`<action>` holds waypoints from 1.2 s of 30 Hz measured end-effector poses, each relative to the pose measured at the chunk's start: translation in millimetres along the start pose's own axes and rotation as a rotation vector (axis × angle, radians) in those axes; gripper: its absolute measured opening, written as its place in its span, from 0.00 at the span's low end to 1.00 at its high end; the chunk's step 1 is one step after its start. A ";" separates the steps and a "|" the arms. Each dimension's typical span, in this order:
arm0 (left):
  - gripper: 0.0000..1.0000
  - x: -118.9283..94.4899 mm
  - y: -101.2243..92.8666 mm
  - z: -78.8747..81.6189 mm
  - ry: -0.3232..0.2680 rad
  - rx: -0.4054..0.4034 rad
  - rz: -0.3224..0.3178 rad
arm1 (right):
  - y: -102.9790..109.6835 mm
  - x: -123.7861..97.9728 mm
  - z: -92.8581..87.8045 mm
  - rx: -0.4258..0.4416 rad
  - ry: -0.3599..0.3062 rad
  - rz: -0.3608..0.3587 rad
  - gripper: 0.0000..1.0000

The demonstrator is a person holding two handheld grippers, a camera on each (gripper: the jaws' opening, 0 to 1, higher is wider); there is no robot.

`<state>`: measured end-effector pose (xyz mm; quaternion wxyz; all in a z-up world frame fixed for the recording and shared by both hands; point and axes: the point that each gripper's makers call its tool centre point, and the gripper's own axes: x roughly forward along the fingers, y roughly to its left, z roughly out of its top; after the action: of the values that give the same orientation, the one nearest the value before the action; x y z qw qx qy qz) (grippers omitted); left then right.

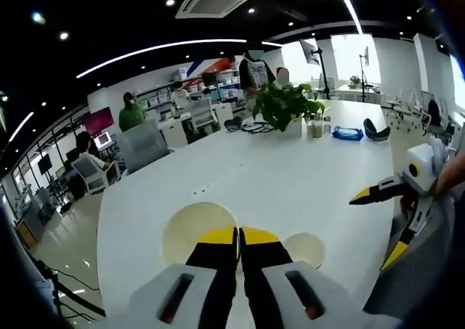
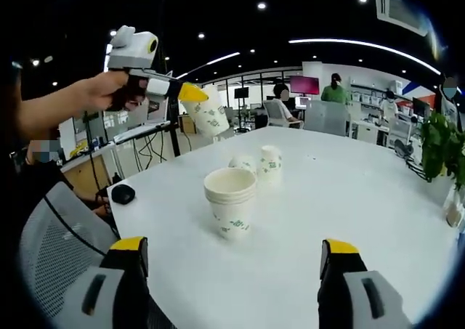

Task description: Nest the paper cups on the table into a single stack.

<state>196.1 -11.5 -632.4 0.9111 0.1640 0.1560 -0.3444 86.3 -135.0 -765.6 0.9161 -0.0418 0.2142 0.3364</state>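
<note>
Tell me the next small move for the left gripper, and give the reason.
Probably carry the left gripper over the stack and lower its held cup in. That cup hangs raised and tilted beside the stack, whose top is open; two more cups wait behind.

Matt paper cups (image 2: 231, 202), glossy smooth white table (image 2: 349, 198)

A leafy potted plant (image 1: 285, 104) is standing at the far end of the white tabletop (image 1: 240, 169), with a blue object (image 1: 347, 133), possibly goggles, lying near it. A small black item (image 2: 123, 194) is sitting by the tabletop's edge. A grey mesh chair (image 2: 54, 234) is standing alongside.
</note>
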 end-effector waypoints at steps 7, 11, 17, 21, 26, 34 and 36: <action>0.00 -0.4 -15.2 7.1 -0.004 0.010 -0.038 | 1.4 -0.1 -0.1 -0.006 0.002 0.002 1.00; 0.00 -0.6 -16.6 8.5 -0.011 0.002 -0.053 | 1.1 0.0 -0.1 -0.007 0.002 0.001 1.00; 0.00 -0.3 -20.8 8.3 -0.009 -0.002 -0.070 | 0.8 -1.4 2.9 0.009 -0.008 -0.003 1.00; 0.00 0.8 -27.1 8.1 -0.003 0.003 -0.088 | 0.8 -1.2 3.0 0.016 -0.010 0.000 1.00; 0.00 1.1 -36.3 10.0 0.000 0.008 -0.114 | 1.4 -1.0 2.5 0.013 -0.006 0.001 1.00; 0.00 5.1 -54.2 10.5 0.006 0.020 -0.162 | -0.6 -0.3 1.1 0.013 -0.005 0.000 1.00; 0.00 6.3 -60.0 8.3 0.013 0.027 -0.177 | -1.4 -0.4 1.0 0.013 -0.006 -0.002 1.00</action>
<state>161.3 -61.0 -638.9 0.8737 0.1641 0.1709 -0.4247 87.3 -136.1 -764.6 0.9174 -0.0351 0.2135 0.3340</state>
